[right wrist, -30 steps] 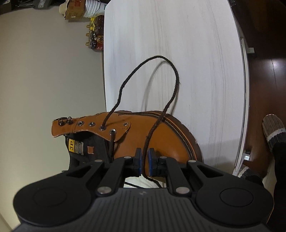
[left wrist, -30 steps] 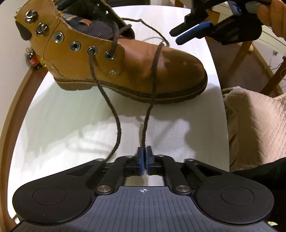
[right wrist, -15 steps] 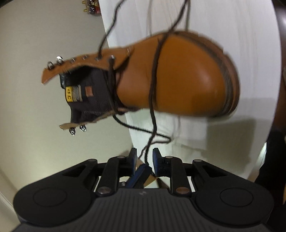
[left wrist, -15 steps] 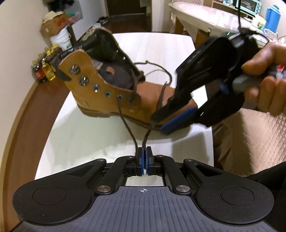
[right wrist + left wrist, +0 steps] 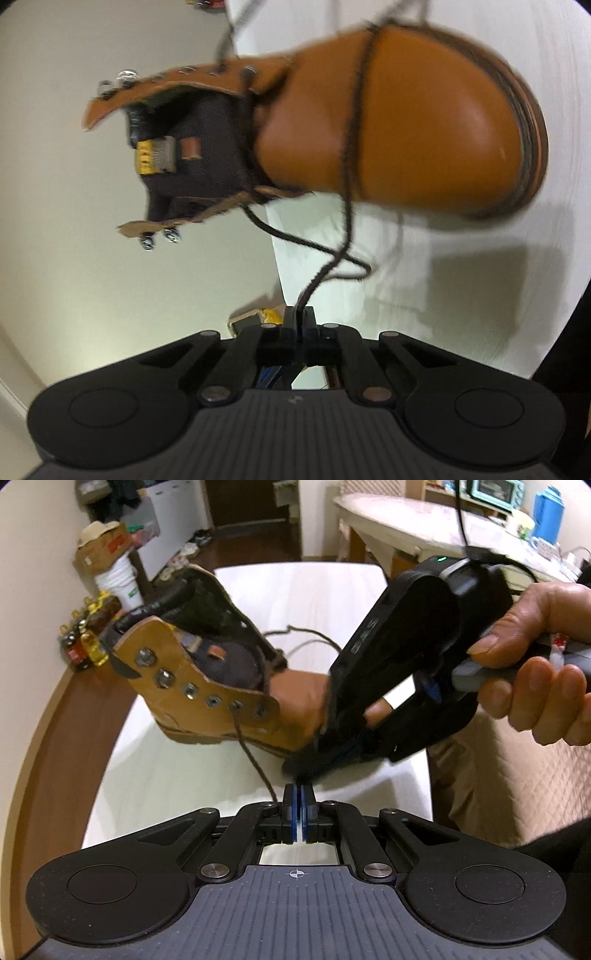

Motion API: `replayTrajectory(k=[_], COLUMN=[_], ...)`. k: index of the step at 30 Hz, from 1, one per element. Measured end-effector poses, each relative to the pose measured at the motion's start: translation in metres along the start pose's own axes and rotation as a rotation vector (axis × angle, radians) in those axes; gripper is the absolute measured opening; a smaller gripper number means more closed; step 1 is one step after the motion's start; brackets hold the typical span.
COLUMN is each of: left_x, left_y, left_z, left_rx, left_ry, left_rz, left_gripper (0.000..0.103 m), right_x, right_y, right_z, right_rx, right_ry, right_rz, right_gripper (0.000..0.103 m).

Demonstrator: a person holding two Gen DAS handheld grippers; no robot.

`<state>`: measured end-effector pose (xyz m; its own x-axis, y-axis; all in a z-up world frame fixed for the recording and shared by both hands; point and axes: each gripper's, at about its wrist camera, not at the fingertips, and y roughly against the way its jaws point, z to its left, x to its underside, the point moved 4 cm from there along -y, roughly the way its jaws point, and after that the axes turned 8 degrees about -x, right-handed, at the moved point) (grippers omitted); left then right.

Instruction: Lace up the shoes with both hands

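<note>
Two claws meet over the near edge of the white table (image 5: 155, 775). The left gripper (image 5: 299, 794) has its blue pads pressed together; whether a strand is caught between them cannot be told, since the other claw's tips cover the spot just ahead. The brown shoelace (image 5: 251, 753) runs from just left of those pads, up and away to an eyelet in the near flap of the boot. The right gripper (image 5: 299, 317), held in a person's hand (image 5: 535, 657), comes in from the right of the left claw and slants down so that its tips sit right in front of the left pads. Its jaws have just been closing and now pinch a strand of the lace, which rises from between them and passes over the toe. Beyond both claws the tan boot (image 5: 207, 686) lies on the table, toe to the right, dark tongue open. Far left of the left claw, a cardboard box (image 5: 103, 550) and some bottles (image 5: 85, 646) stand by the wall.
</note>
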<state>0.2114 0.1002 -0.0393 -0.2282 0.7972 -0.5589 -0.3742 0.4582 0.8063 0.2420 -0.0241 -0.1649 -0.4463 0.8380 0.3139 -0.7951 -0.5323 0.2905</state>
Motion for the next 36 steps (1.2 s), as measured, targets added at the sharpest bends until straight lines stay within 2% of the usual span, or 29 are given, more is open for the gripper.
replayTrajectory(k=[2,6,9,20,27,36], left_x=[-0.002,-0.002,-0.003,-0.006,-0.015,-0.014], left_y=[0.000,-0.003,-0.005,-0.010,-0.011,-0.013], left_z=[0.005,0.015,0.017,0.021,0.028,0.023], left_rx=[-0.018,-0.035,-0.044,-0.046,-0.062,-0.057], left_ry=[0.019,0.039,0.036,0.053,0.062,0.047], left_rz=[-0.003,0.007,0.012,0.010,-0.015,-0.012], left_gripper=[0.003,0.003,0.003,0.005,0.005,0.006], right_x=[-0.011,-0.033,-0.042,-0.041,-0.045,-0.057], right_y=[0.015,0.026,0.018,-0.025,-0.028,-0.025], right_z=[0.014,0.035,0.042,0.050,0.066,0.066], right_rx=[-0.023,-0.078,-0.097,-0.041,0.004,0.028], right_ry=[0.042,0.074,0.087,0.150,0.212,0.208], right_rz=[-0.092,-0.219,-0.249,-0.171,-0.139,-0.067], right_gripper=[0.003,0.003,0.003,0.003,0.003,0.003])
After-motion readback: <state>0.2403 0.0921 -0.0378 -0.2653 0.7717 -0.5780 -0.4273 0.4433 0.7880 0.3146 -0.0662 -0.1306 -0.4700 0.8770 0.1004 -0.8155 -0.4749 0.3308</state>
